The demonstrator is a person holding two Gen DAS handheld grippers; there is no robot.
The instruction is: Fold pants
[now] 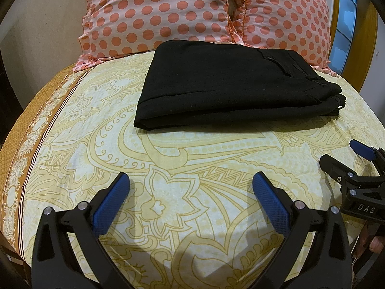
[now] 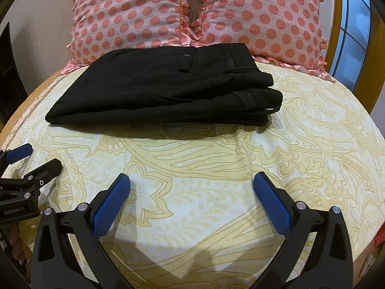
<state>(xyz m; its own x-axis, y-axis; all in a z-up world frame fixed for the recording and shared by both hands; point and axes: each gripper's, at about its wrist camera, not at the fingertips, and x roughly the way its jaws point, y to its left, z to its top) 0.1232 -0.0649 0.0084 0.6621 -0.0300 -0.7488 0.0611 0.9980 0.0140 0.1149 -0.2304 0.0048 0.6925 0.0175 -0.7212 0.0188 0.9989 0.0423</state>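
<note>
Black pants (image 1: 231, 84) lay folded in a flat stack on the bed (image 1: 168, 159), up near two dotted pillows (image 1: 156, 12), their far edge touching the pillow frills. How many layers the stack held was hard to count: in the right wrist view two thick folds showed at the waist end, and anything beneath them was lost in the dark cloth. The legs' ends were tucked out of sight. A window (image 2: 351, 36) was cut off at the right edge of both views, and a dark object at the left edge of the right wrist view was too cropped to name.

The stack's long axis ran left to right across the bed. The waistband, with its belt loop and a buttoned back pocket, pointed right; the smooth folded edge pointed left.

The left claw (image 1: 191, 180) hung over the yellow patterned sheet, well short of the pants, its blue pads (image 1: 110, 207) spread wide with nothing between them. The right claw (image 2: 192, 180) was parted just as wide, held nothing, and touched nothing that could be seen. Each claw showed at the other view's edge, partly cropped. Part of a hand (image 1: 370, 243) showed behind the right claw, and fingertips (image 2: 16, 240) behind the left one.
</note>
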